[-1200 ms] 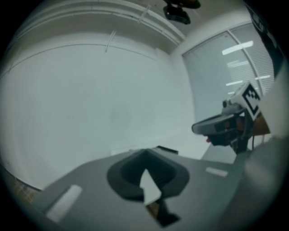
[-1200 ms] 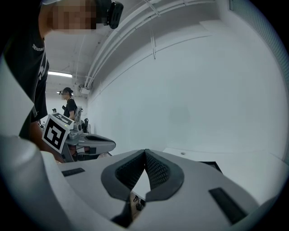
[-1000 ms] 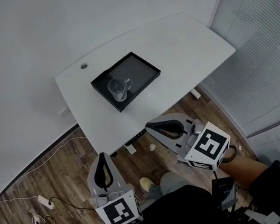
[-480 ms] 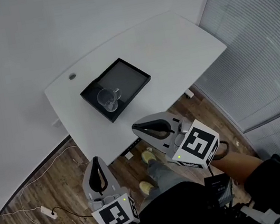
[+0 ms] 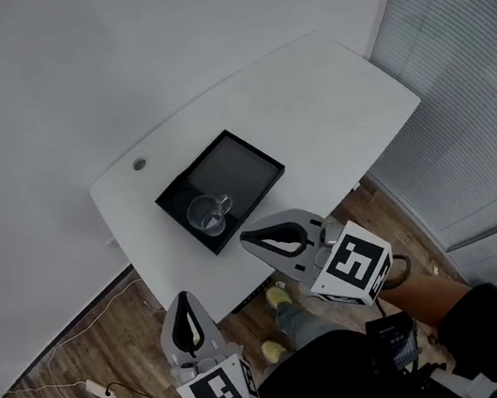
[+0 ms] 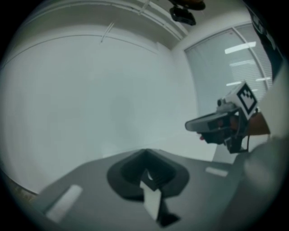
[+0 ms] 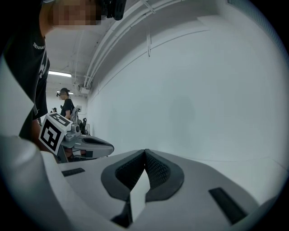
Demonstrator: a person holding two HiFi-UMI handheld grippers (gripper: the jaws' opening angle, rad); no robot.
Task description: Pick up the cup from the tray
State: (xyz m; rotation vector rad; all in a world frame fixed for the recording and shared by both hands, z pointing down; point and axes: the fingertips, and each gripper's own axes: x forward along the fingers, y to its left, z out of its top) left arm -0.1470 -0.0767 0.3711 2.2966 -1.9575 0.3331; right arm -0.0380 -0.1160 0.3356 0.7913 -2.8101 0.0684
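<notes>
Since the earlier head-view pictures the white table has drawn nearer to both grippers. The right gripper now has its tip at the table's near edge, just short of the black tray, while the left gripper hangs over the wooden floor, near and to the left of the table. The clear cup has not shifted. It stands upright in the tray's near-left end with its handle to the right, apart from both grippers. In each gripper's own view the jaws are pressed together with nothing between them, as before. Neither gripper view shows the tray or the cup, only a pale wall beyond the jaw tips. The left gripper view is dim and soft, with the right gripper at its right side; the right gripper view catches the left gripper at its left. The head view cuts off the person's forearm at the lower edge.
</notes>
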